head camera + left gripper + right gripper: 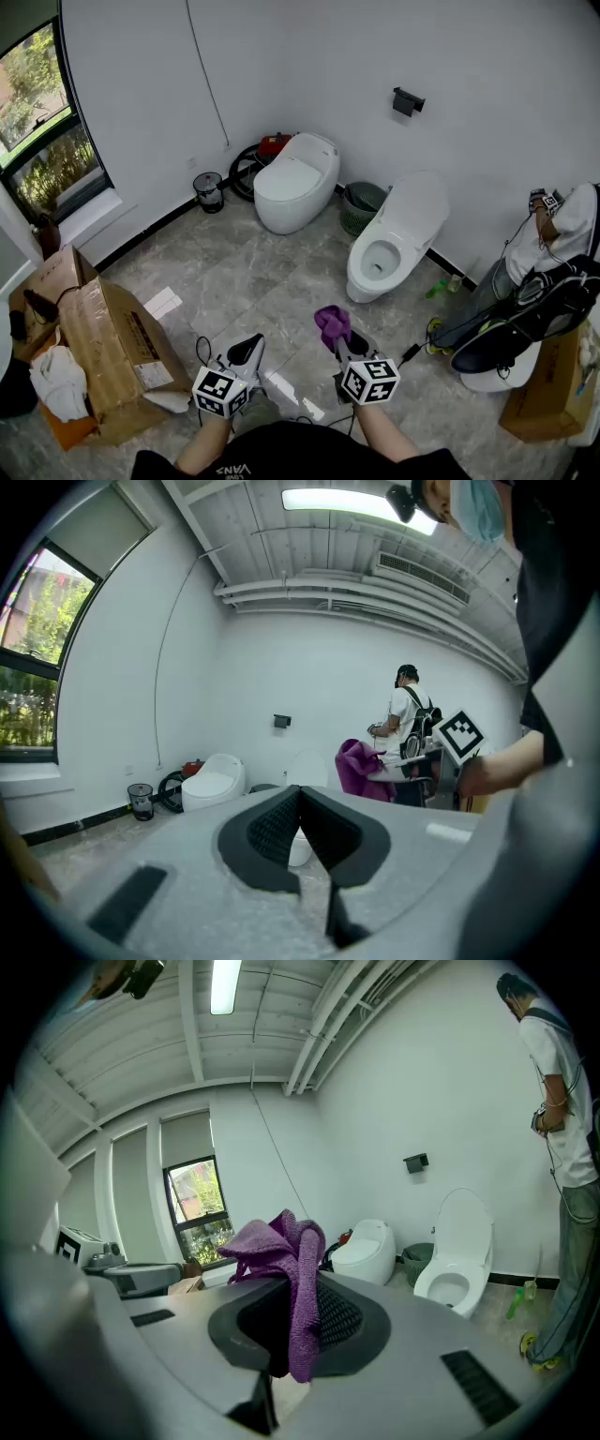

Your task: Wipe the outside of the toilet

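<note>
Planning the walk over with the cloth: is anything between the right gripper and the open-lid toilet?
Nothing visible does: only bare floor lies between the right gripper, shut on the purple cloth, and the open-lid toilet.

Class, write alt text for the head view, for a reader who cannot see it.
Seen from above, two hand-held grippers reach over a grey tiled floor: the right gripper grips a purple cloth, the left gripper is shut and empty. Ahead stand two white toilets by the wall, the nearer toilet lid up, the farther toilet lid down.
</note>
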`<state>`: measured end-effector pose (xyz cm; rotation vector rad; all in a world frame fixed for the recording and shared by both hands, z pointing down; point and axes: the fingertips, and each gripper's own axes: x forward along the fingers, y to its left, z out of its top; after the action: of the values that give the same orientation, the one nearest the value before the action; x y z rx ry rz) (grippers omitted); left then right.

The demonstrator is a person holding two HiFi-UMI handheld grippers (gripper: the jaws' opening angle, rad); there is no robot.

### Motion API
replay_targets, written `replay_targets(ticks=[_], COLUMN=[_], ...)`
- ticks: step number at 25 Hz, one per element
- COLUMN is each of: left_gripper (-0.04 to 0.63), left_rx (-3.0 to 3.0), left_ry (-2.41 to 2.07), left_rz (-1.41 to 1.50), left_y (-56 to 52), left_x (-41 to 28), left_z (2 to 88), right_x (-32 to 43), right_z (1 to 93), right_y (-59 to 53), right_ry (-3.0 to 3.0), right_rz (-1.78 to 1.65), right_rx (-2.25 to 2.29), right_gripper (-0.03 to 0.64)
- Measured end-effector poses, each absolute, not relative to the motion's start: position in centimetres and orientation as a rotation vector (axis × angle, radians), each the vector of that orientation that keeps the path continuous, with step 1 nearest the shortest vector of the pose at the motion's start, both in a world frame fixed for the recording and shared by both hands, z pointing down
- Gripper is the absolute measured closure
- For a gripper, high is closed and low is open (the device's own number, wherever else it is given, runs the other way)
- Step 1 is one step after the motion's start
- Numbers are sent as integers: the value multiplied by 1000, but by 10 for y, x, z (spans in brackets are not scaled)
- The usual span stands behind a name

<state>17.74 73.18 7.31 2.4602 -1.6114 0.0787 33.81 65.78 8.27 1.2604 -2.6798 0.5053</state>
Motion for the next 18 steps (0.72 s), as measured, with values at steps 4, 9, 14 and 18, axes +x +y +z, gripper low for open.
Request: replay_targets(ticks=[4,9,14,18], left_gripper=[595,595,595,595], left_rx=[2446,2441,2432,2432], left_ry=[-1600,-1586,-1567,-1544], left_rz=[67,58,47,53], left_y=[716,685,649,616], left_x=[165,145,108,75], left_z=[75,75,76,76], right_x=[325,304,269,238], right_z=[84,81,84,86], right_y=[646,620,586,551], right_ry=[-2674,-2706,-2682,-2661], right_rz=[510,554,577,595], right_rx=[1248,1216,1219,1243], right_gripper=[578,575,575,575])
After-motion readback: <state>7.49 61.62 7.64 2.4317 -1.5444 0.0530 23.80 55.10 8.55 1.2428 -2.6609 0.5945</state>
